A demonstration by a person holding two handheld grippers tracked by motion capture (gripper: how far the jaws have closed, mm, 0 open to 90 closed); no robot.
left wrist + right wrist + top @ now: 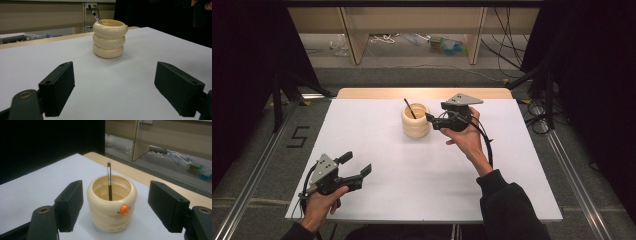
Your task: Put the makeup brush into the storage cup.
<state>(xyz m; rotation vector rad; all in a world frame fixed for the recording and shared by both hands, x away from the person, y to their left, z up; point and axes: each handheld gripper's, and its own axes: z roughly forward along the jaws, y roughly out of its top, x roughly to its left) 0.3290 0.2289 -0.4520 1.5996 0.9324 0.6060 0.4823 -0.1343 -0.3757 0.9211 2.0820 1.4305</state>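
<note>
High view puts your right tongs just beside the cream ringed cup, at its right side, with your right hand raised over the white table. The cup stands upright toward the far middle of the table, and a thin dark pen leans inside it, its top poking above the rim.

Right gripper view looks slightly down into that cup: your tongs there stand wide apart, one jaw on each side of the cup, and neither pad presses on it. The pen rises from inside the cup, leaning on the far wall. An orange button sits on the near side of the cup, above small print too fine to read.

Your left tongs rest low at the near left corner of the table, well apart from the cup, in your left hand. Left gripper view shows them spread wide with nothing between, the cup standing farther off ahead.
</note>
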